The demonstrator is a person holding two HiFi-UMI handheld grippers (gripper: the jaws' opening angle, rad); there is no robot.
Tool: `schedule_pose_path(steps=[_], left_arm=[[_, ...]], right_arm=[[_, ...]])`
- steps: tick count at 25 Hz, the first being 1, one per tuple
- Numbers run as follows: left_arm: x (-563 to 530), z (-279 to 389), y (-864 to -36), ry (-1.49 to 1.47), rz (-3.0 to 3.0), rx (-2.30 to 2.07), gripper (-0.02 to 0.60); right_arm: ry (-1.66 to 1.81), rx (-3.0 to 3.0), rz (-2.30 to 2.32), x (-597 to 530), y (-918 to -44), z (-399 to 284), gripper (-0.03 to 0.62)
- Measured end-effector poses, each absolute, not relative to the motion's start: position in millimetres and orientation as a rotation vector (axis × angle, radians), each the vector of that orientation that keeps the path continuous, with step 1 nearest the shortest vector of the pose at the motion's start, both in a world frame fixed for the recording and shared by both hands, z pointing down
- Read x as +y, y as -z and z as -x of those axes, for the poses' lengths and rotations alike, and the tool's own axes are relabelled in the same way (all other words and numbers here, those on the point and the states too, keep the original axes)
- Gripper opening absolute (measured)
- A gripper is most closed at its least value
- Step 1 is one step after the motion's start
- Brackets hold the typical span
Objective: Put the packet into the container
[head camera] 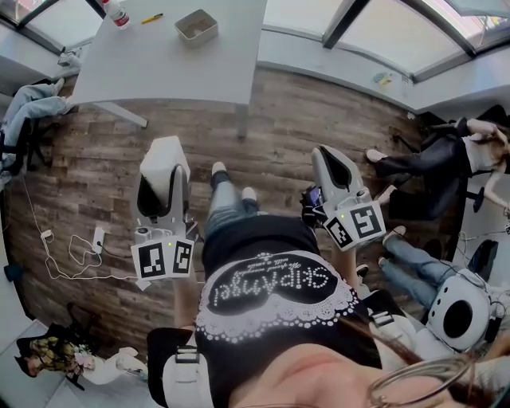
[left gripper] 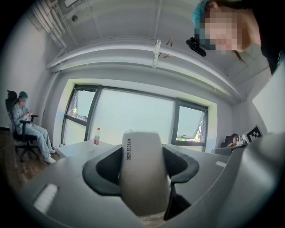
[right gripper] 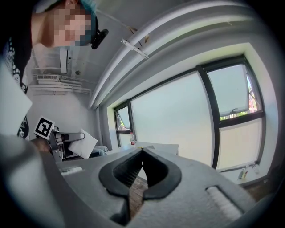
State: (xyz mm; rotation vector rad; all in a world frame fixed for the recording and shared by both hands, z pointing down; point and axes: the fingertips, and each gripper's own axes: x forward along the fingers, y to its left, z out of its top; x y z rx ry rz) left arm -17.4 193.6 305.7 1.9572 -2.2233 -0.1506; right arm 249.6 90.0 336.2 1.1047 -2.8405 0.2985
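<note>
The left gripper [head camera: 163,191] is closed on the white packet [left gripper: 141,173] and holds it upright in the air, I think to carry it, because the container [head camera: 196,25] stands well apart on the grey table [head camera: 175,72], near a bottle [head camera: 116,12]. The right gripper [right gripper: 141,152] has its jaws together with nothing between them, so it seems only to wait. What lies inside the container is too small to tell.
</note>
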Motion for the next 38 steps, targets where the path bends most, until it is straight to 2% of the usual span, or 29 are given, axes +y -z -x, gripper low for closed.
schedule_pose_path(steps=[11,24,38], left_arm=[[156.2,48.6,-313.7,0.143,-1.959,-2.179,0.282],[82.7,119.3,-293.9,0.147,-2.079,-2.098,0.282],[51.0,176.5,-310.6,0.143,-2.144,-1.978,0.282]], right_arm=[[-0.319,-2.8,-1.108,60.0,-341.0,-216.1,0.002],[-0.286,-2.769,-1.17,3.8,-318.7,-137.5,0.002],[-0.297,-2.664,-1.366,-15.0,-324.4,-106.8,0.002]])
